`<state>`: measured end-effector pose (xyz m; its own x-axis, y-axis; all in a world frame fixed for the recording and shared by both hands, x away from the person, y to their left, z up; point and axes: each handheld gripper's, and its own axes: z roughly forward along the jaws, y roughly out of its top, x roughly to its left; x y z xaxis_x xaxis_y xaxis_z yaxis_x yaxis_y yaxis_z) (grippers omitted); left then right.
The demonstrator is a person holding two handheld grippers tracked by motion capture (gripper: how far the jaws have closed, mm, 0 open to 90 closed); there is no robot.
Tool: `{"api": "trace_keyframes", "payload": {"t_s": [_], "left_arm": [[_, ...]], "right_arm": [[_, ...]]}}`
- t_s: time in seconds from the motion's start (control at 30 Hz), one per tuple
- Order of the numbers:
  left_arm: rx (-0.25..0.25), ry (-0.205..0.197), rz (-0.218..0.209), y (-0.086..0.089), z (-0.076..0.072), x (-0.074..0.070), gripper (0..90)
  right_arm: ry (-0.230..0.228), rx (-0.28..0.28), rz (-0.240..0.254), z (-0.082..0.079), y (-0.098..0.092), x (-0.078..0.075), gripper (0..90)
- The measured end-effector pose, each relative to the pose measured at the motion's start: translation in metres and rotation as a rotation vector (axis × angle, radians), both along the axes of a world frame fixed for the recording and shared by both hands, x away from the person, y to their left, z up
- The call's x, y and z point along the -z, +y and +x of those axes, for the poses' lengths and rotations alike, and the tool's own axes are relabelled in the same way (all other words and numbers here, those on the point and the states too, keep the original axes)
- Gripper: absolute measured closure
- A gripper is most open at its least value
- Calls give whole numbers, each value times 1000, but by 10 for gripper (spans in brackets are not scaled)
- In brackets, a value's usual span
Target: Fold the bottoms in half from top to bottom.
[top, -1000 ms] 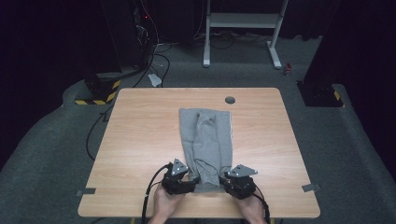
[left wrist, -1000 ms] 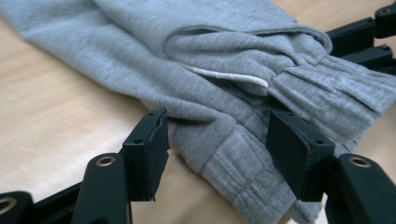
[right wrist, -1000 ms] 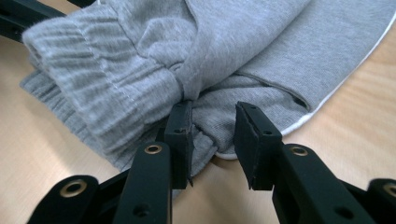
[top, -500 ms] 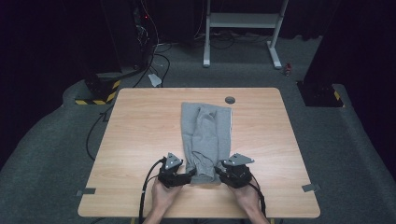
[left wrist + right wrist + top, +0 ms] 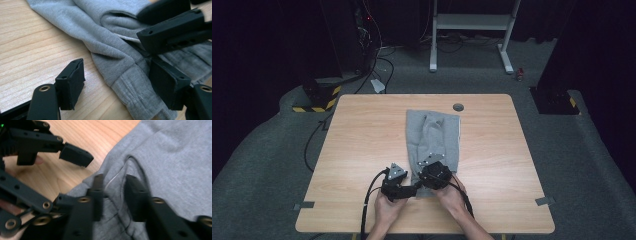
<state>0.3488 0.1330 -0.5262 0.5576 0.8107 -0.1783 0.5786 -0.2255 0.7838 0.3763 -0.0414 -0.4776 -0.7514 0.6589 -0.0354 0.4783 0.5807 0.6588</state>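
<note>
A: What sits on the wooden table?

B: A grey knit garment, folded into a long strip. In the high view it runs from just below the table's round cable hole down the centre of the frame to the two grippers. It looks like sweatpants or a sweatshirt; I cannot tell which.

A: How would it handle?

B: My guess: light, soft and limp, so it should sag and drag rather than hold shape. Nothing fragile. The ribbed cuff, lower centre of the left gripper view, is thicker and looks like the surest place to pinch.

A: And the claws?

B: The left gripper is spread wide, straddling that cuff without clamping it. The right gripper has its jaws part-way apart over a raised fold, cloth between them but not squeezed yet.
</note>
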Motion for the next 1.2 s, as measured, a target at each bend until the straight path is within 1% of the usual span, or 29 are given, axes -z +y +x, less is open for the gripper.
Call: {"api": "trace_keyframes", "payload": {"t_s": [0.03, 0.1, 0.23, 0.3, 0.33, 0.4, 0.47, 0.57, 0.6, 0.63, 0.7, 0.77, 0.8, 0.83, 0.87, 0.9, 0.97, 1.0, 1.03, 1.1, 1.13, 1.17, 1.2], "left_arm": [[-1, 1, 0, 0, 0, 0, 288], [-3, 6, -6, 0, 0, 0, 288], [-5, 9, -9, 0, 0, 0, 288], [-5, 9, -10, 0, 0, 0, 288], [-5, 9, -9, 0, 0, 0, 288], [-6, 10, -10, 0, 0, 0, 288], [-6, 11, -11, 0, 0, 0, 288], [-6, 19, -22, 1, 0, 1, 289], [1, 18, -29, 2, 0, 1, 295], [5, 13, -32, 2, 0, 0, 306], [8, -8, -30, 1, -3, -1, 337], [12, -41, -4, -3, -6, -7, 386], [15, -56, 2, -5, -7, -10, 406], [21, -64, 4, -6, -7, -13, 423], [27, -65, -2, -8, -6, -16, 437], [33, -70, 3, -10, -4, -18, 453], [41, -78, 35, -15, 1, -21, 489], [45, -76, 49, -17, 3, -21, 511], [48, -67, 59, -18, 6, -20, 537], [57, -44, 82, -20, 10, -17, 590], [66, -30, 84, -19, 11, -15, 612], [73, -19, 78, -18, 11, -14, 631], [81, -11, 73, -17, 10, -14, 651]], "right_arm": [[-4, 1, 5, -1, -3, -1, 786], [-20, 10, 22, -4, -11, -5, 807], [-66, 36, 71, -12, -36, -16, 816], [-77, 62, 96, -15, -51, -18, 817], [-77, 75, 107, -17, -59, -17, 816], [-68, 107, 112, -17, -74, -11, 815], [-36, 142, 115, -16, -89, 0, 810], [7, 184, 97, -14, -103, 15, 776], [6, 185, 85, -13, -106, 18, 748], [7, 195, 81, -14, -108, 19, 723], [-8, 207, 88, -16, -112, 18, 687], [-44, 211, 93, -20, -111, 12, 662], [-66, 208, 98, -23, -110, 9, 657], [-92, 198, 105, -26, -109, 5, 654], [-106, 187, 111, -29, -107, 3, 654], [-120, 173, 110, -32, -104, 1, 655], [-152, 141, 96, -36, -96, -2, 666], [-158, 127, 92, -38, -92, -1, 677], [-155, 114, 85, -38, -88, 0, 689], [-132, 99, 54, -33, -83, 8, 724], [-118, 104, 31, -30, -82, 12, 742], [-109, 107, 21, -27, -83, 17, 753], [-94, 115, 32, -26, -85, 20, 761]]}}
